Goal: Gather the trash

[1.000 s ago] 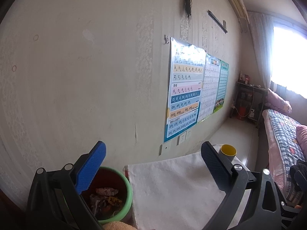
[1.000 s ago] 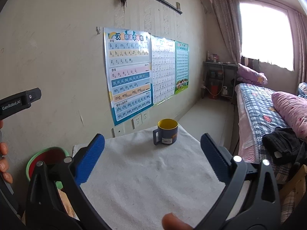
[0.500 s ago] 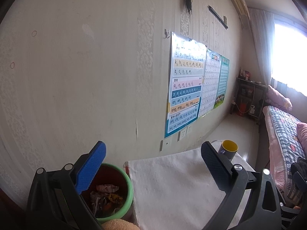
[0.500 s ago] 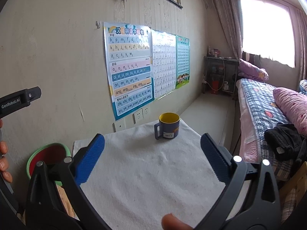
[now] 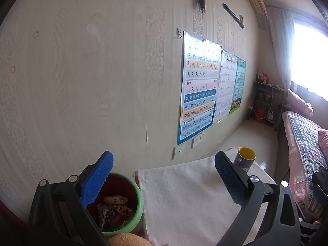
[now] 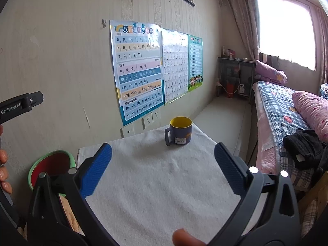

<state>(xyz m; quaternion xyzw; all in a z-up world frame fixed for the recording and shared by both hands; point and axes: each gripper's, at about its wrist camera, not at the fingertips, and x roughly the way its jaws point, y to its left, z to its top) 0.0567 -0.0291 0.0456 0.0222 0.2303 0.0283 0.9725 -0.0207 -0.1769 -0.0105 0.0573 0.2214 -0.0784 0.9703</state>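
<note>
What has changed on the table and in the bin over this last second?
Very little. Both cameras tipped slightly, so the mug sits a bit lower in view. Nothing was grabbed or dropped: the left gripper and right gripper stayed open and empty, wrappers stayed in the green bin, and the white cloth lay unmoved.

- "GenRobot.AI" in white on the black left gripper body (image 6: 20,105).
- Pinyin poster (image 6: 139,69) on the wall, headed "汉语拼音字母表", with rows "b p m f", "ai ei ui", "ang eng ing ong".
</note>
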